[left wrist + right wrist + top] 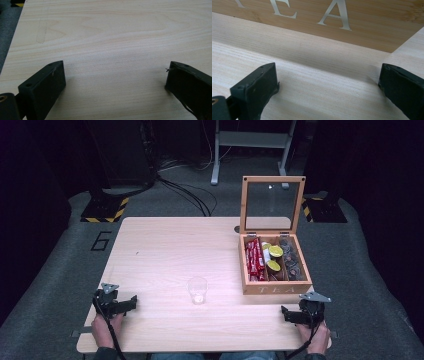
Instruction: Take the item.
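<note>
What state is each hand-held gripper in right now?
Left hand-held gripper: open, holding nothing, over the pale wooden table.
Right hand-held gripper: open, holding nothing.

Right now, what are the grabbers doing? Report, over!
Left gripper open, right gripper open, both resting near the table's front edge. Tea box lid up, full. Clear cup between them, nothing blocking.

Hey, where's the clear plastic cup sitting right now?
In the high view the clear cup stands upright on the table, near its front middle, left of the open tea box and between the two grippers.
</note>
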`<state>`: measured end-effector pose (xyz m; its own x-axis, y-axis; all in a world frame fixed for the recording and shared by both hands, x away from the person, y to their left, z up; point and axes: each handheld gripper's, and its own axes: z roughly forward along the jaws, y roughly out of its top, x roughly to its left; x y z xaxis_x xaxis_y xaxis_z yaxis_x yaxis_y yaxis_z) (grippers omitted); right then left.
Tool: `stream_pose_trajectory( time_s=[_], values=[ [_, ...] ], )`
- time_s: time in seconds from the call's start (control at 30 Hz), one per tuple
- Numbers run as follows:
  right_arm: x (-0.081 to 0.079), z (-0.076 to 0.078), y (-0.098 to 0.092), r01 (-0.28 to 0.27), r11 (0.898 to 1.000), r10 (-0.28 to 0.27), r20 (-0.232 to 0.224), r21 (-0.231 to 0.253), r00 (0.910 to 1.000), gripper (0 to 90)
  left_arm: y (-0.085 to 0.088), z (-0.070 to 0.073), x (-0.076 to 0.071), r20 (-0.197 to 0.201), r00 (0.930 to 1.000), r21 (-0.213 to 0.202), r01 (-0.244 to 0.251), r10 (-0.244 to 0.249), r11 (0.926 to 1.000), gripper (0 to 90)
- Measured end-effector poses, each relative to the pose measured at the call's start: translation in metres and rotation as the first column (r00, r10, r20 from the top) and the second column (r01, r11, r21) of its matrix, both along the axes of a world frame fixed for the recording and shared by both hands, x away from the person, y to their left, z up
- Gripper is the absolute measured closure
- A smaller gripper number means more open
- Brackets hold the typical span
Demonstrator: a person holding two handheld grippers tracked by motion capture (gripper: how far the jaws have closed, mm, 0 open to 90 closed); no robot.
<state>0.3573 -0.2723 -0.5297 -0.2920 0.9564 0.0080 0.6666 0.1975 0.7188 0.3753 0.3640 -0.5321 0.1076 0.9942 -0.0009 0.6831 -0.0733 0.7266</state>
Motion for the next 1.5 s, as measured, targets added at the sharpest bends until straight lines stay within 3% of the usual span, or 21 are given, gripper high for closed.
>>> stream_pose_trajectory(
  time_s=[0.43,0.57,0.67,0.77,1.0,1.1,1.17,1.33,1.5],
  values=[
    [-0.002,0.002,-0.002,-0.015,1.0,0.015,0.004,-0.006,0.9999,4.4,0.0,0.0,0.0,-0.001,1.0,0.001,0.001,-0.001,1.0,2.2],
    [-0.006,0.007,-0.006,0.002,0.999,-0.002,0.008,0.033,1.0,4.9,0.0,0.0,0.0,-0.001,1.0,0.001,0.001,-0.001,1.0,2.2],
    [-0.01,0.017,-0.009,0.003,0.998,-0.004,0.023,0.064,0.9997,5.4,0.0,0.0,0.0,-0.001,1.0,0.001,0.001,-0.001,1.0,2.2],
    [-0.012,0.024,-0.01,0.0,0.998,-0.001,0.025,0.065,0.9997,5.8,0.0,0.0,0.0,-0.001,1.0,0.001,0.001,-0.001,1.0,2.2],
    [-0.011,0.068,-0.01,-0.028,0.997,0.023,0.08,0.068,0.9965,8.1,0.0,0.0,0.0,0.0,1.0,0.0,-0.001,0.001,1.0,2.2],
    [0.0,0.088,-0.009,-0.047,0.997,0.041,0.104,0.06,0.9937,11.2,0.0,0.0,0.0,0.0,1.0,0.0,-0.001,0.001,1.0,2.2],
    [0.013,0.096,-0.008,-0.05,0.997,0.045,0.092,0.057,0.9948,13.6,0.0,0.0,0.0,-0.001,1.0,0.001,0.001,-0.001,1.0,2.2],
    [0.05,0.095,-0.014,-0.053,0.997,0.051,0.039,0.056,0.9979,15.0,0.0,0.0,0.0,-0.001,1.0,0.001,0.001,-0.001,1.0,2.2],
    [0.069,0.093,-0.021,-0.034,0.995,0.034,0.003,0.091,0.9994,21.6,0.0,0.0,0.0,0.0,1.0,0.001,0.0,0.0,1.0,2.2]
  ],
)
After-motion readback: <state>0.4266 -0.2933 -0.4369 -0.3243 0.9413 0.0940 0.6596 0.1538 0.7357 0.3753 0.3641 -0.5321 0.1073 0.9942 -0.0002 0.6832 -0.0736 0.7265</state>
